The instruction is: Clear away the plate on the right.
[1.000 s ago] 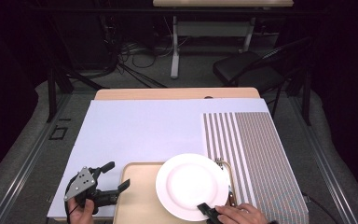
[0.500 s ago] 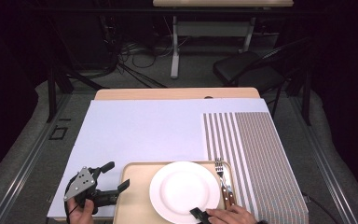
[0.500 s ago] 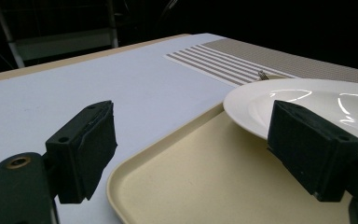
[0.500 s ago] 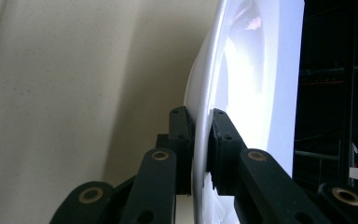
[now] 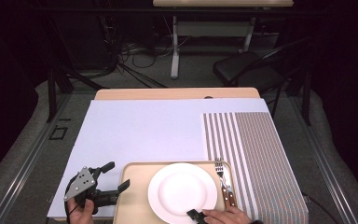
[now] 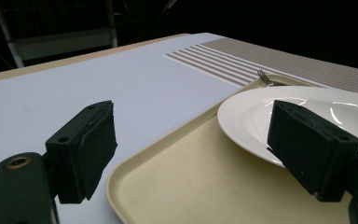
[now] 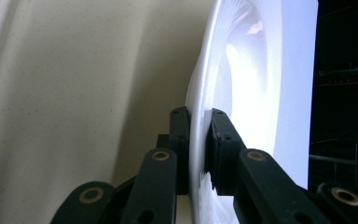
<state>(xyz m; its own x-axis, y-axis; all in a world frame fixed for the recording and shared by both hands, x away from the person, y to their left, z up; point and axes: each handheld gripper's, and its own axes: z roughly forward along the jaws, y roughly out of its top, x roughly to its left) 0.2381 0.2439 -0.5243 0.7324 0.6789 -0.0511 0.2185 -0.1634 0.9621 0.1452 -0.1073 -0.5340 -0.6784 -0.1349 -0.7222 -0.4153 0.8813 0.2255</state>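
The right gripper [image 7: 196, 140] is clenching the near rim of the white plate [image 5: 182, 191] over the tray [image 5: 133, 196], probably setting it down, so releasing comes next, while the left gripper [image 5: 112, 179] is waiting released.

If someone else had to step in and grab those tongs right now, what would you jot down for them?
Right tongs: shut on the near rim of the white plate, one jaw on each side of the rim.
Left tongs: open, holding nothing, at the tray's left edge.
Things: the plate is over the beige tray; a fork lies on the tray to the plate's right, next to the striped placemat.
Done: plate gripped.
Left: probably to set the plate where it belongs and let go; the fork is untouched.
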